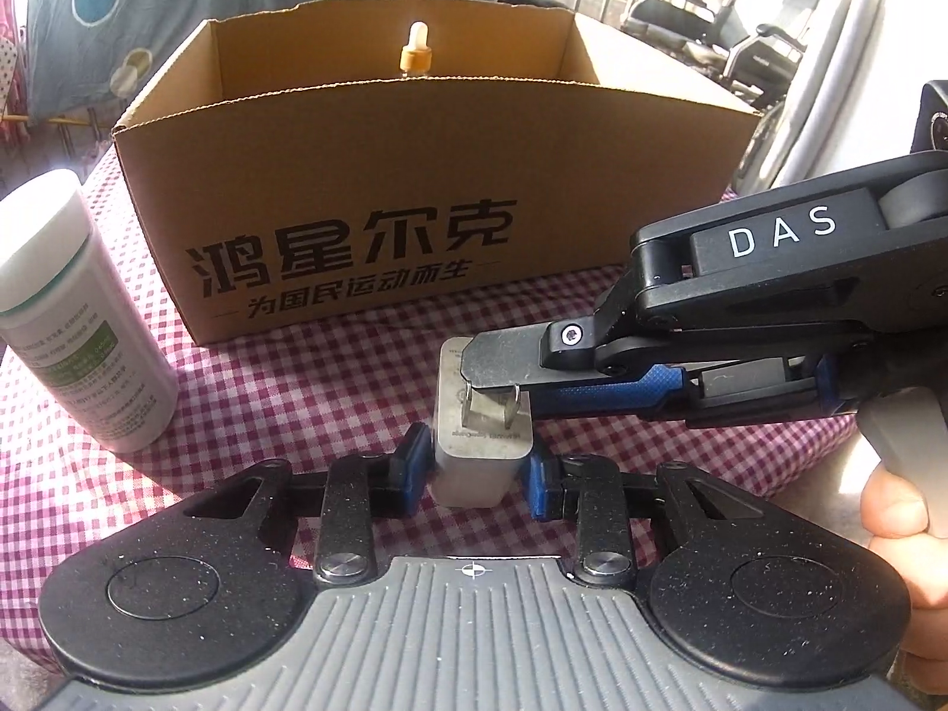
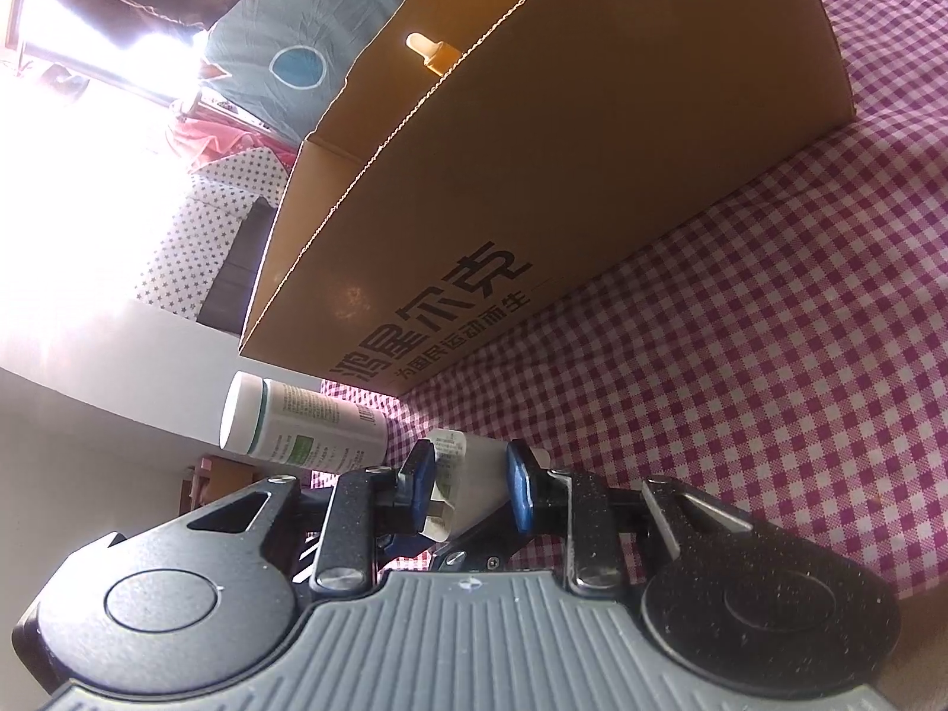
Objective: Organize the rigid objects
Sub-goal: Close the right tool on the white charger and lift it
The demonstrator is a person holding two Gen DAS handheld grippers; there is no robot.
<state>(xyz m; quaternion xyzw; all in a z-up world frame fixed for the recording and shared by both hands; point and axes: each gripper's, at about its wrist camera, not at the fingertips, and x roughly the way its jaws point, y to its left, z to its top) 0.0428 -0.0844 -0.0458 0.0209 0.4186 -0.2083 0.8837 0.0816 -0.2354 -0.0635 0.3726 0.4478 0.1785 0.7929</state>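
A white plug charger (image 1: 481,444) with two metal prongs stands between the blue pads of my left gripper (image 1: 477,465), which closes on its lower body. My right gripper (image 1: 503,379) comes in from the right, turned on its side, and clamps the charger's upper part at the prongs. In the right wrist view the charger (image 2: 468,474) sits between the right gripper's blue pads (image 2: 521,486). An open cardboard box (image 1: 415,201) stands behind, with a dropper bottle (image 1: 416,50) inside. A white medicine bottle (image 1: 77,320) stands at the left.
A red-and-white checked cloth (image 1: 296,391) covers the table. The box (image 2: 592,178) fills the far side of it. The medicine bottle (image 2: 302,423) shows in the right wrist view too. Chairs and a patterned curtain lie beyond the table.
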